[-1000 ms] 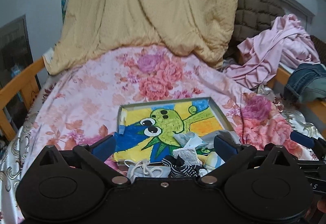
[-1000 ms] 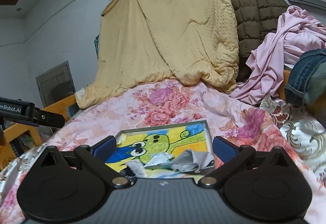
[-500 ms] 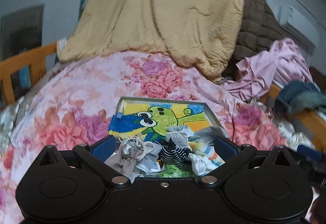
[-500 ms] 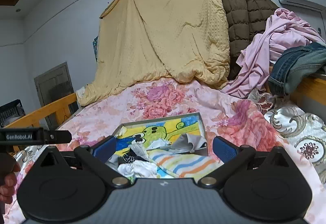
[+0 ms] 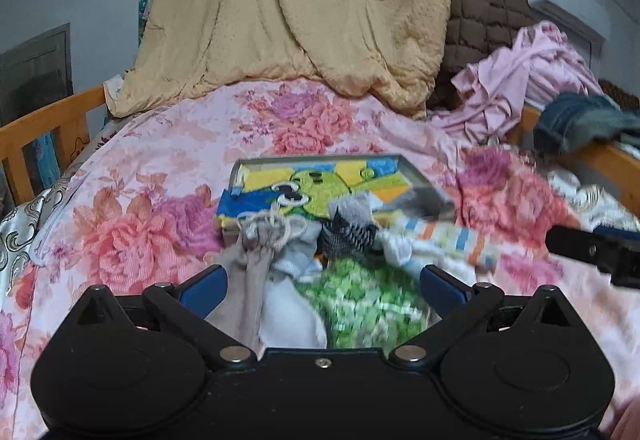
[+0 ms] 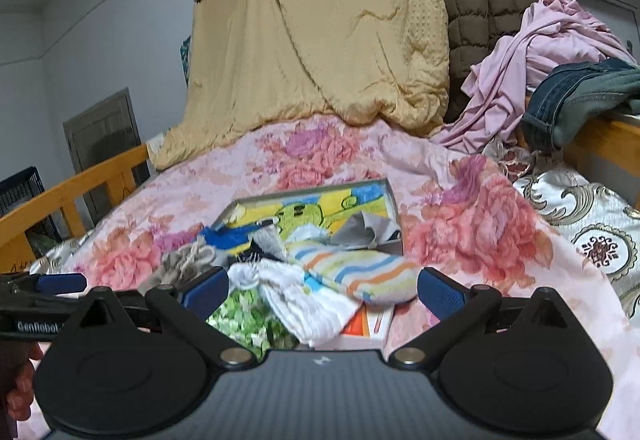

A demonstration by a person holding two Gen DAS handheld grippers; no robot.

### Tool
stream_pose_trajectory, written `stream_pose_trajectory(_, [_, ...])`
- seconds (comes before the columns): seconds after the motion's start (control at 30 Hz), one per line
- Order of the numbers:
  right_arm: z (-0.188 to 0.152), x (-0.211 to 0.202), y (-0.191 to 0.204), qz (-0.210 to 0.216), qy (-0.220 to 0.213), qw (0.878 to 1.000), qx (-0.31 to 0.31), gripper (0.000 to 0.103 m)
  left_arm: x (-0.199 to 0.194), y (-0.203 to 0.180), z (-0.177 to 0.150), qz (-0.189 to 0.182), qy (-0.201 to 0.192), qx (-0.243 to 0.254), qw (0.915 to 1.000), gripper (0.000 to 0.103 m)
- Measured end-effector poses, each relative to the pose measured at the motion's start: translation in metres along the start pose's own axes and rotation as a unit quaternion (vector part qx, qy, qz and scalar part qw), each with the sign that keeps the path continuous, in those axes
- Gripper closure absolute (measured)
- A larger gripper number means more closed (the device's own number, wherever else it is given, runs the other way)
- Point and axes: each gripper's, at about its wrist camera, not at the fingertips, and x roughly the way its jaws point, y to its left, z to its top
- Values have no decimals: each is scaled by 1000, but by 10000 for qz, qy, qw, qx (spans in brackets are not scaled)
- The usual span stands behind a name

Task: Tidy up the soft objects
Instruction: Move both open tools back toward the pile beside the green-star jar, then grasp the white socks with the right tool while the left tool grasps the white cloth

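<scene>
Setting: bed under a pink floral quilt (image 5: pixel 168 175), with a framed cartoon picture (image 6: pixel 316 213) lying flat on it
Task items: a heap of small soft pieces at the near edge of the framed picture and spilling onto the quilt: beige sock (image 5: pixel 256 272), black-and-white striped sock (image 5: pixel 352 236), pastel striped sock (image 6: pixel 352 272), white sock (image 6: pixel 308 300), green patterned cloth (image 5: pixel 368 308)
Left gripper (image 5: pixel 322 290): released, jaws spread wide over the beige sock and green cloth, nothing held
Right gripper (image 6: pixel 322 290): released, jaws spread on either side of the white and pastel striped socks, nothing held
Step in hand: approach to the heap, no item yet picked
Next move: judged to call for choosing one sock, lowering over it and closing on that piece alone, since the pieces overlap
Background: yellow blanket (image 6: pixel 320 31), pink garment (image 6: pixel 532 67), jeans (image 6: pixel 576 95), none involved
</scene>
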Motion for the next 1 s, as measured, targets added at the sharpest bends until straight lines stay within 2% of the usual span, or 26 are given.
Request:
stream_pose_trajectory(0.27, [-9,16,6,45,329,9993,-163,0,5,2,-22,-29,301,253,9992,1])
stream_pose_trajectory(0.57, [-17,28,18,65,466,9981,-397,0,8,19,-23,-216,533,467,9973,1])
stream_pose_trajectory(0.8, [-22,41,35,109,474,9962,-716,0,5,39,-16,-675,1121,1058,9857,1])
stream_pose_trajectory(0.93, [-22,48,41,179,391,9964,-727,0,9,47,-10,-859,1296,1377,9782,1])
stream_pose_trajectory(1.0, [-21,54,42,209,369,9967,-694,0,14,50,-8,-906,1300,1395,9775,1])
